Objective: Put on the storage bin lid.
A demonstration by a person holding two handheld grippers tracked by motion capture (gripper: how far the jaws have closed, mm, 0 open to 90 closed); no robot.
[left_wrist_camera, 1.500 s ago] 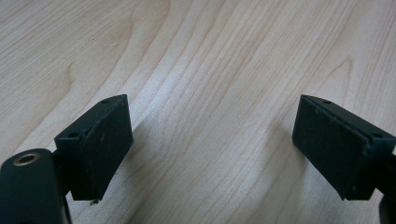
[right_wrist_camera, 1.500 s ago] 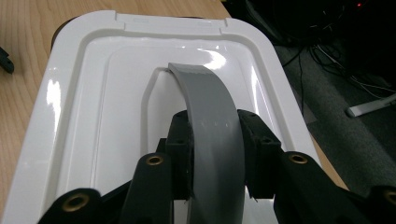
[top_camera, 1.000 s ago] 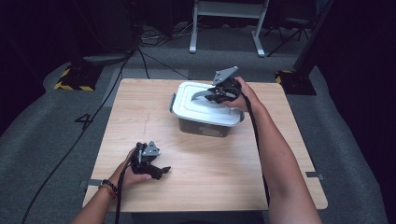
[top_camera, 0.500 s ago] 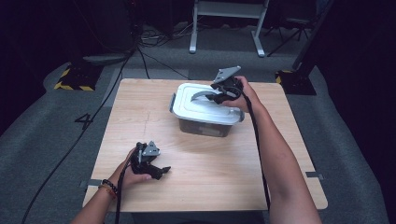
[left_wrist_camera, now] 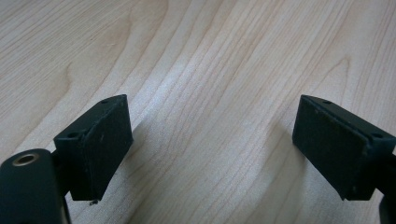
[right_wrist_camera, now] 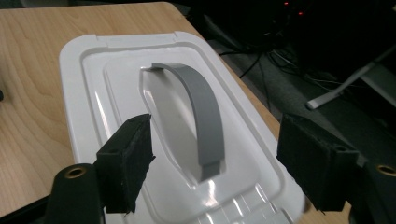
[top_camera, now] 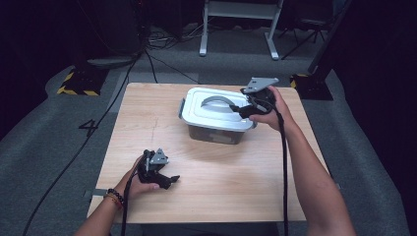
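high view — you are resting the left gripper [top_camera: 164, 179] on the table [top_camera: 147, 118], the right gripper [top_camera: 241, 107] hovering at the lidded box [top_camera: 216, 115] near the far edge. left gripper view — jaws standing apart, nothing between. right gripper view — jaws have just been opening, straddling the grey handle [right_wrist_camera: 201, 112] untouched; closing off-centre is risking a slipped hold.

Recording lab or studio: dark room, grey carpet [top_camera: 59, 162], floor cables [top_camera: 162, 42], hazard-taped stand base [top_camera: 78, 83], wooden table [top_camera: 147, 123].
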